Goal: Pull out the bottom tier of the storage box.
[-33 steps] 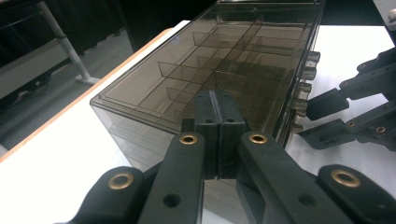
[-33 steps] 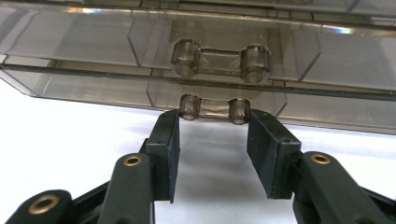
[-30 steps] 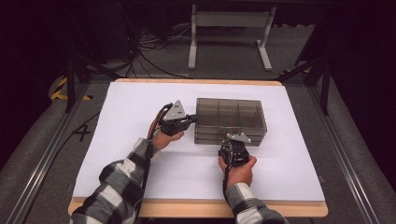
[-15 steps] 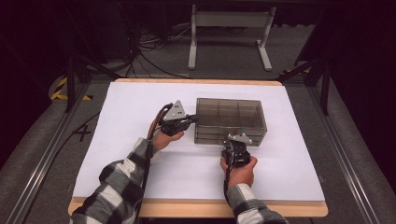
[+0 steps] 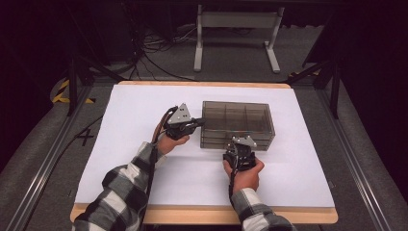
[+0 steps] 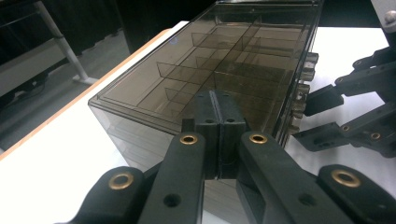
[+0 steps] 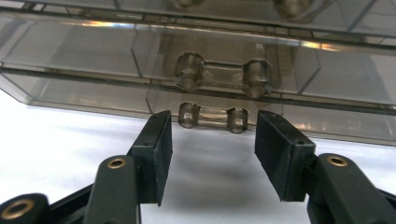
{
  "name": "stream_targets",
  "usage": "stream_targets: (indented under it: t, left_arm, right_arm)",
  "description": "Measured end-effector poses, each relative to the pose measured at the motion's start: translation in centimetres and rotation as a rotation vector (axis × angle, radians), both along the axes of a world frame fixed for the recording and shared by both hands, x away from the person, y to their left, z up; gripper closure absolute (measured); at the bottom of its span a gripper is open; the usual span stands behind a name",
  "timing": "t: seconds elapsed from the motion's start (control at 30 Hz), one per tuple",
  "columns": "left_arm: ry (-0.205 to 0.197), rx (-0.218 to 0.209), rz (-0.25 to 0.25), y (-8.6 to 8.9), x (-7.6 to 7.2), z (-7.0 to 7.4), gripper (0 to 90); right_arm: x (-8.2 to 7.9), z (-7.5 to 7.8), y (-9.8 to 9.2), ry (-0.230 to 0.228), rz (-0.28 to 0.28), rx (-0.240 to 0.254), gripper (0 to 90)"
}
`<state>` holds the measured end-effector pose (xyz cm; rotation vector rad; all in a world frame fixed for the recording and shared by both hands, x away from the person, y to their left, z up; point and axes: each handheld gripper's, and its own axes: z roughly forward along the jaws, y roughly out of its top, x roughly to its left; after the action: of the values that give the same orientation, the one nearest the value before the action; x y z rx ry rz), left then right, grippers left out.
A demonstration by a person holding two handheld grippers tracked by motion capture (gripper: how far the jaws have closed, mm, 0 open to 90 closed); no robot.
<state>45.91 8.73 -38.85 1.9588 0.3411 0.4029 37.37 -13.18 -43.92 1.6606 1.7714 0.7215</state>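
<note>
A smoky see-through compartment box [image 5: 238, 120] stands in the middle of the white table top. My left gripper [image 5: 200, 123] is shut with nothing in it, and its closed tips [image 6: 218, 100] lie at the box's left end, over the lid [image 6: 196, 70]. My right gripper [image 5: 240, 143] is at the box's front wall. Its jaws have just been opening and stand apart on either side of the lower clear handle [image 7: 213, 116]; the pads [image 7: 159, 154] do not touch it. A second handle [image 7: 223, 72] sits above. The right gripper [image 6: 322, 116] also shows in the left gripper view.
White sheet [image 5: 144, 110] covers the table, with a wooden edge [image 5: 202, 215] at the front. A metal stand [image 5: 235, 29] and cables [image 5: 154, 53] lie on the floor beyond. Rails [image 5: 43, 163] run along both sides of the table.
</note>
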Motion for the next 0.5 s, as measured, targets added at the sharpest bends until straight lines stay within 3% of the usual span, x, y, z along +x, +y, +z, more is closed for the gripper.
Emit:
stream_targets:
  t: [0.07,0.3,0.5]
  left_arm:
    - [-0.002,0.001,0.001,0.01,-0.02,0.0,89.7]
    - [-0.003,0.002,0.002,-0.02,-0.05,0.01,89.7]
    - [-0.008,0.01,-0.004,0.02,-0.01,0.07,89.7]
  right_arm:
    - [-0.13,-0.02,0.32,-0.019,-0.02,-0.013,55.1]
    - [-0.17,-0.33,0.87,-0.029,-0.03,-0.063,55.2]
    - [-0.05,-0.54,0.86,-0.02,-0.042,-0.056,55.0]
